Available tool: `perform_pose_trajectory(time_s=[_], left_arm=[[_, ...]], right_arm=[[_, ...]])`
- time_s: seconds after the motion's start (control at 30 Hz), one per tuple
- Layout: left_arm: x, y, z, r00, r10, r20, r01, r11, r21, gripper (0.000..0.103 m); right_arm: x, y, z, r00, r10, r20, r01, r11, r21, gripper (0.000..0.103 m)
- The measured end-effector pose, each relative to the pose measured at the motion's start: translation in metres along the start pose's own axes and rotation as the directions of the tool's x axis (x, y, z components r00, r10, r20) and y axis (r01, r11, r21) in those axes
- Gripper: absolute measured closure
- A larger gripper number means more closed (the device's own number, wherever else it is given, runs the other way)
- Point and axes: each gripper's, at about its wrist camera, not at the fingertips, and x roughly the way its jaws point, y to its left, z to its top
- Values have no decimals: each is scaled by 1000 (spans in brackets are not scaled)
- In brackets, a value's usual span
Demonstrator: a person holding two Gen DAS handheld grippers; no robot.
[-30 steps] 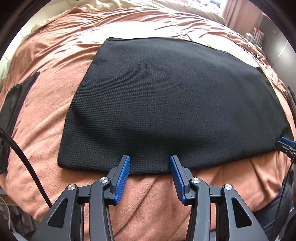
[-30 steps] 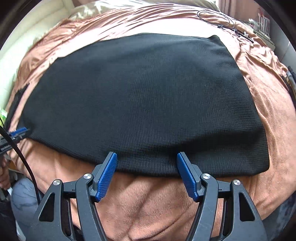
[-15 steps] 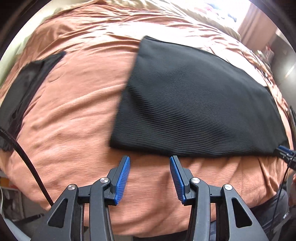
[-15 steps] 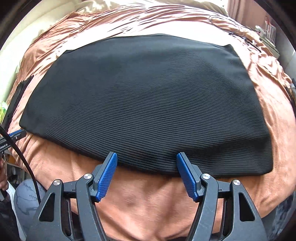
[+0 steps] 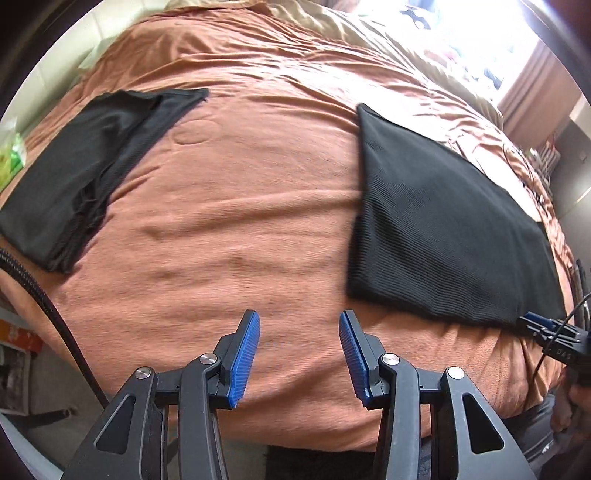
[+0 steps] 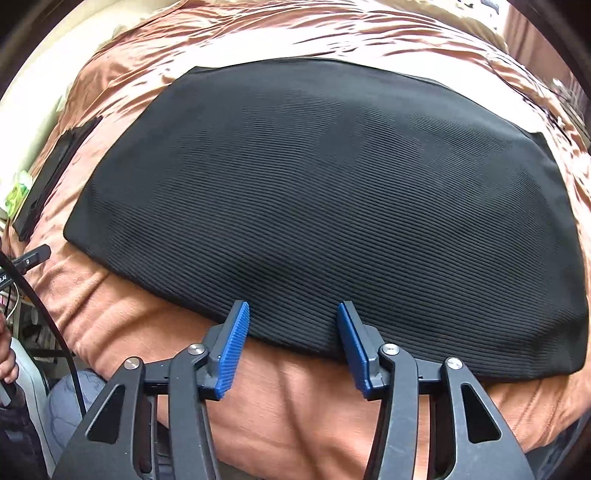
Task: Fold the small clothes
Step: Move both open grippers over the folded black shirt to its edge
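Note:
A black ribbed garment (image 6: pixel 332 206) lies flat on the bed, folded into a broad panel; it also shows at the right of the left wrist view (image 5: pixel 443 229). My right gripper (image 6: pixel 291 314) is open and empty, its fingertips over the garment's near edge. My left gripper (image 5: pixel 299 321) is open and empty above bare blanket, to the left of the garment. A second black garment (image 5: pixel 85 170), folded with a fringed edge, lies at the far left of the bed, and shows as a thin strip in the right wrist view (image 6: pixel 51 173).
The orange-brown blanket (image 5: pixel 240 206) covers the bed, with a beige sheet (image 5: pixel 332 26) at the far side. A black cable (image 5: pixel 44 295) hangs at the left. The right gripper's tip (image 5: pixel 543 326) shows at the right edge. A green packet (image 5: pixel 11 158) lies far left.
My left gripper has swung left, off the garment's near edge to bare blanket, bringing the second black garment into view. My right gripper has shifted slightly along the near edge.

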Motion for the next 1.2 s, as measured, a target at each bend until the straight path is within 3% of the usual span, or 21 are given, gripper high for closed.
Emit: perform_pose_trajectory(time_s=[0.33, 0.57, 0.97, 1.2], left_arm=[[-7, 38, 0, 1000, -28, 13, 29, 997, -78, 56], [-7, 40, 2, 997, -69, 19, 71, 992, -103, 56], [16, -7, 13, 989, -149, -23, 147, 986, -80, 56], [31, -26, 17, 993, -111, -25, 109, 991, -74, 56]], right_arm=[[22, 55, 23, 1000, 12, 1, -12, 999, -53, 61], [20, 66, 29, 998, 62, 29, -60, 997, -56, 61], [11, -3, 18, 999, 7, 44, -9, 999, 43, 62], [12, -24, 11, 1000, 13, 28, -15, 998, 68, 80]])
